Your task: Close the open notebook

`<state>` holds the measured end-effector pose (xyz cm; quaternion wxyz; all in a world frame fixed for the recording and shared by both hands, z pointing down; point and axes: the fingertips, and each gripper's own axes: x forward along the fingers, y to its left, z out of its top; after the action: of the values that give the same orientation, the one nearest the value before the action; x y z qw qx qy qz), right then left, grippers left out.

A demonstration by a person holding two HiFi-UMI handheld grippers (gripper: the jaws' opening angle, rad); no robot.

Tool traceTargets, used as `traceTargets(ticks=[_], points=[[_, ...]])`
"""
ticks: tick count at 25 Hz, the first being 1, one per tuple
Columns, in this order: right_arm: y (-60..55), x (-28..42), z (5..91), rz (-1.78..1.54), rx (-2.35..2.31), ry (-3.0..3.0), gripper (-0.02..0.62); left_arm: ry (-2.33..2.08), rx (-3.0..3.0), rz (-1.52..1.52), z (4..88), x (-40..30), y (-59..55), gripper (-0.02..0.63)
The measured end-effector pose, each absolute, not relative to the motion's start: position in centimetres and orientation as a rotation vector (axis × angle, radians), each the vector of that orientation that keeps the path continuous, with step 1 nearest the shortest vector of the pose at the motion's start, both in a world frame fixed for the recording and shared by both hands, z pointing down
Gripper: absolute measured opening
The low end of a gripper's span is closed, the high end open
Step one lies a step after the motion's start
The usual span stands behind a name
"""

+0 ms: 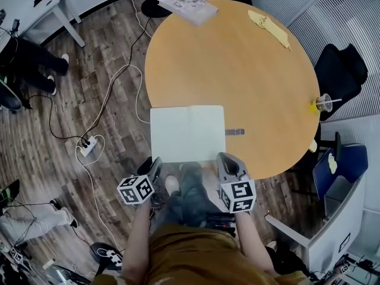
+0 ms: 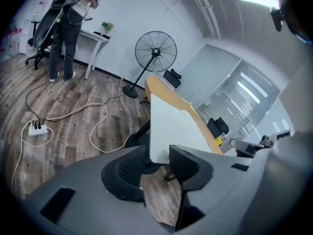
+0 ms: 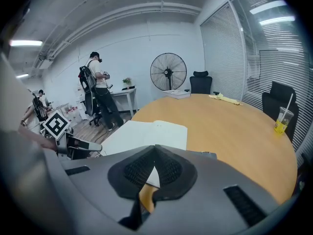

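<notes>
The open notebook point(image 1: 187, 132) lies flat with blank white pages at the near edge of the round wooden table point(image 1: 237, 70). My left gripper point(image 1: 155, 164) is at its near left corner. In the left gripper view the jaws point(image 2: 157, 161) stand open with that corner of the notebook point(image 2: 171, 126) between the pads, and no pad presses on it. My right gripper point(image 1: 225, 158) is at the near right corner. There its jaws point(image 3: 155, 151) are shut tip to tip just above the notebook's point(image 3: 146, 133) edge, with nothing seen held.
A small dark flat piece point(image 1: 234, 131) lies right of the notebook. Papers point(image 1: 187, 6), a yellow cloth point(image 1: 270, 27) and a cup with a straw point(image 1: 323, 103) sit towards the table's far and right edges. Cables and a power strip point(image 1: 89, 144) lie on the floor at the left.
</notes>
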<state>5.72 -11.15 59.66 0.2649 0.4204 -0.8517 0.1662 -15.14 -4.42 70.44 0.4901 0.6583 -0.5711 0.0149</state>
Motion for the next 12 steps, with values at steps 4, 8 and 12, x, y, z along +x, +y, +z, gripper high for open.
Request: traceTargets(ticks=[4,8,12], points=[[-11.26,5.79,59.57,0.446,1.14,-2.298,0.012,-1.322,1.583,-0.034,70.44,-14.39,-4.61,0.179],[-11.16,5.86,59.51,0.442,1.141,-2.295,0.012,-1.302,1.533,-0.093,70.94,-14.43,-4.6,0.179],[-11.2,5.86,59.28,0.435,1.145,-2.296,0.012,-1.291,1.49,-0.141,71.28,-14.45,-4.58,0.179]])
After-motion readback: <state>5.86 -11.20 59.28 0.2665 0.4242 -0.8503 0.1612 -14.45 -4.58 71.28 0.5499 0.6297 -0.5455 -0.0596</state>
